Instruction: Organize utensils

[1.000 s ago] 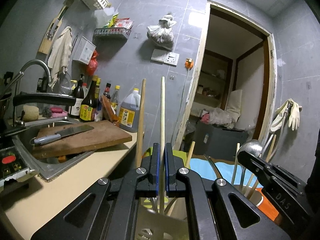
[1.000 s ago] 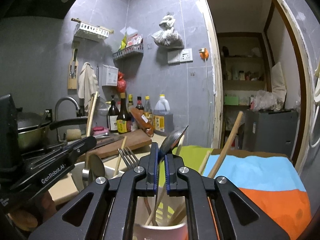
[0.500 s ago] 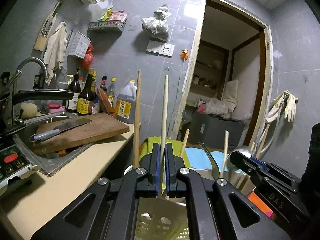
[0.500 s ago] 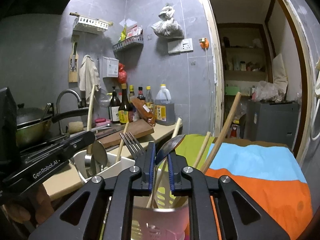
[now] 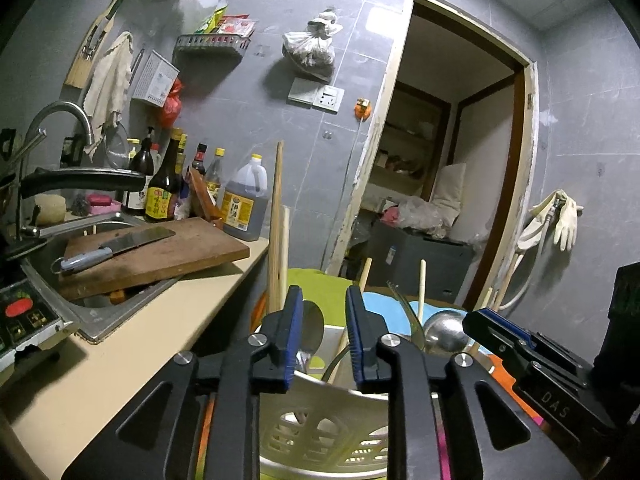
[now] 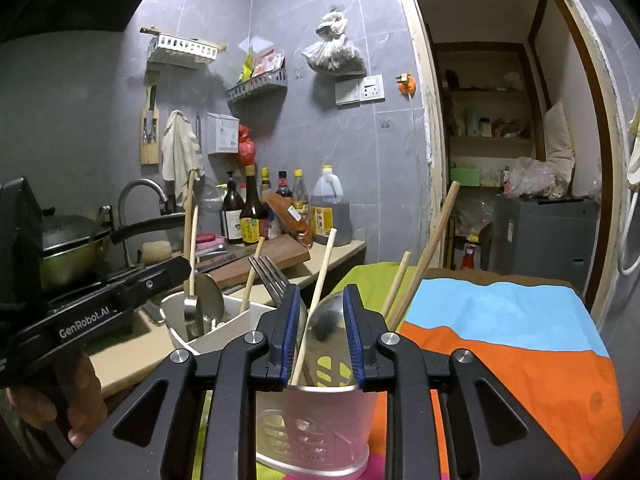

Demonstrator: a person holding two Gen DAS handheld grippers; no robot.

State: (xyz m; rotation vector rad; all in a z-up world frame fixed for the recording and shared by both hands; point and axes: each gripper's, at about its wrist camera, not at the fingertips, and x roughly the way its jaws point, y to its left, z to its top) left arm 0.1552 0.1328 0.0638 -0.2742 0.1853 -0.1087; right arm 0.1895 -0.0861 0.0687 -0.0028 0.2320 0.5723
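Right gripper (image 6: pixel 320 320) level over holder (image 6: pixel 316 432)

Left gripper (image 5: pixel 322 312) pointing slightly downward, jaws just opened and parted, nothing pinched, right gripper (image 6: pixel 321 312) beside it at a similar tilt, jaws likewise just opened, a hand (image 6: pixel 60 396) low behind the left gripper

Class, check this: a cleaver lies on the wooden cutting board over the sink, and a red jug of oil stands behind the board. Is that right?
Not quite. The cleaver does lie on the cutting board over the sink, but the jug behind it is clear with a yellow cap, not red. The left wrist view shows it.
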